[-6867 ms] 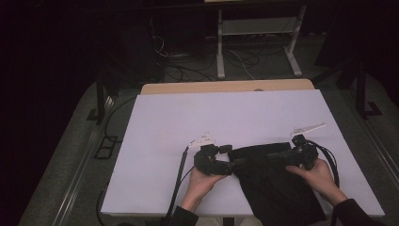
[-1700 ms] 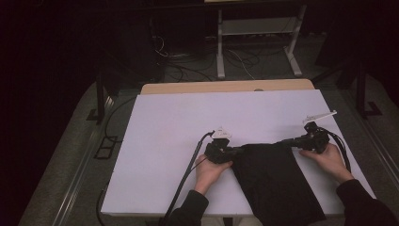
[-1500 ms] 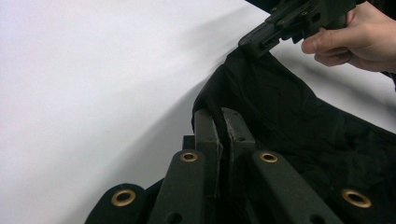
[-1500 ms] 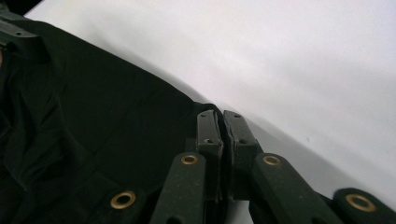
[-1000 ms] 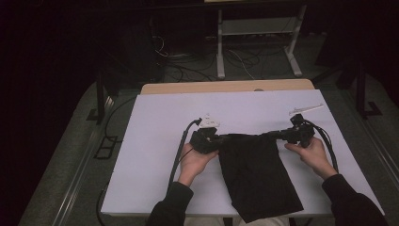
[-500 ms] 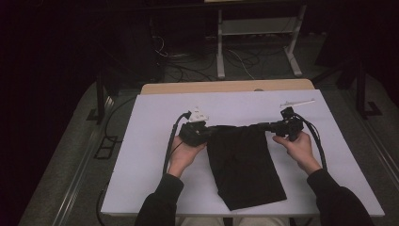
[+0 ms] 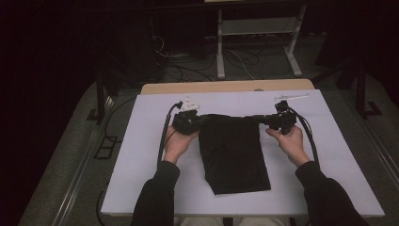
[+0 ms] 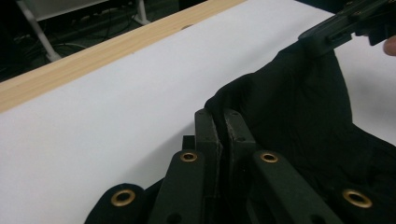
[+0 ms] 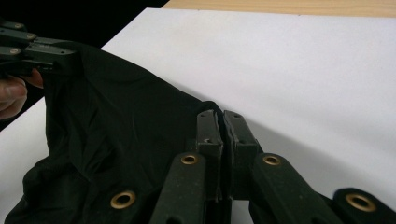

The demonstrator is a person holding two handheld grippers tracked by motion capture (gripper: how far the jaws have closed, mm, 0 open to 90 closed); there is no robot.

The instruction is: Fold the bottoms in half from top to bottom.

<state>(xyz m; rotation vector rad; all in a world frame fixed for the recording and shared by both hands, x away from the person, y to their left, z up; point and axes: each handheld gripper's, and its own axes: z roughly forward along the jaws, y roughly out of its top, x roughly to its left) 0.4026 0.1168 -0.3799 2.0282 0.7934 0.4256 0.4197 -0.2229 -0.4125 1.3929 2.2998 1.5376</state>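
A black cloth point(image 7: 234, 153) lies stretched down the middle of the white table point(image 7: 141, 155), its far edge lifted between my two grippers. My left gripper point(image 7: 200, 120) is shut on the cloth's far left corner; in the left gripper view the jaws pinch the black cloth point(image 8: 299, 107) at the left gripper point(image 8: 219, 114) tips. My right gripper point(image 7: 256, 118) is shut on the far right corner, and in the right gripper view the right gripper point(image 9: 219, 116) clamps the black cloth point(image 9: 116, 135). The other gripper point(image 9: 42, 53) holds the opposite corner at upper left there.
The table's wooden far edge point(image 7: 226, 87) runs behind the white surface. Beyond it stand a metal rack point(image 7: 256, 42) and cables on a dark floor. A small white piece point(image 7: 291, 97) lies at the table's far right. The person's forearms point(image 7: 155, 197) come in from the near edge.
Both grippers have carried the cloth's held edge leftward and farther up the table. The cloth has dragged along, now lying nearer the table's middle.
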